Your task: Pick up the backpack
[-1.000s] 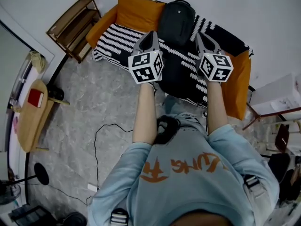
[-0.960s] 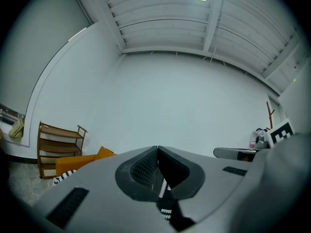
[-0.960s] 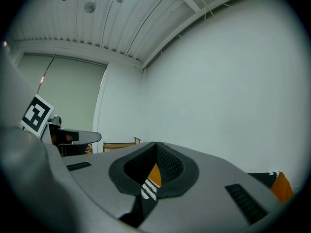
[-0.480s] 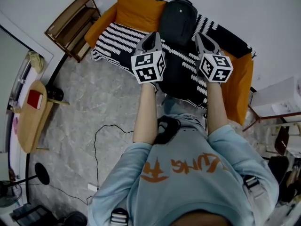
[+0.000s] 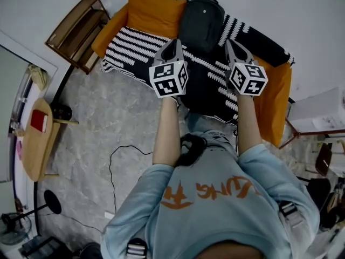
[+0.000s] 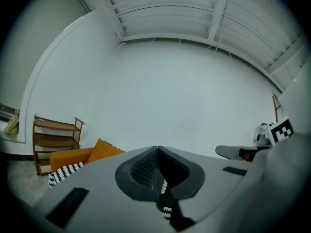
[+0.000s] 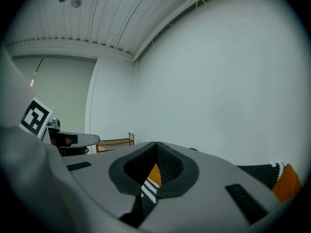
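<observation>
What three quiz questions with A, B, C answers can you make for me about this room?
1. Where is the backpack?
A. on the floor
B. on the sofa
C. on a chair

2. What colour is the sofa?
A. orange
B. green
C. pink

3. How are the left tool and the right tool?
A. wide open
B. shut and empty
C. gripping the backpack

Answers:
1 B: it leans against the sofa's back, on the striped blanket.
2 A: orange shows at both ends, beside the blanket.
3 B: each tool's own view shows its jaws together with nothing between them.
</observation>
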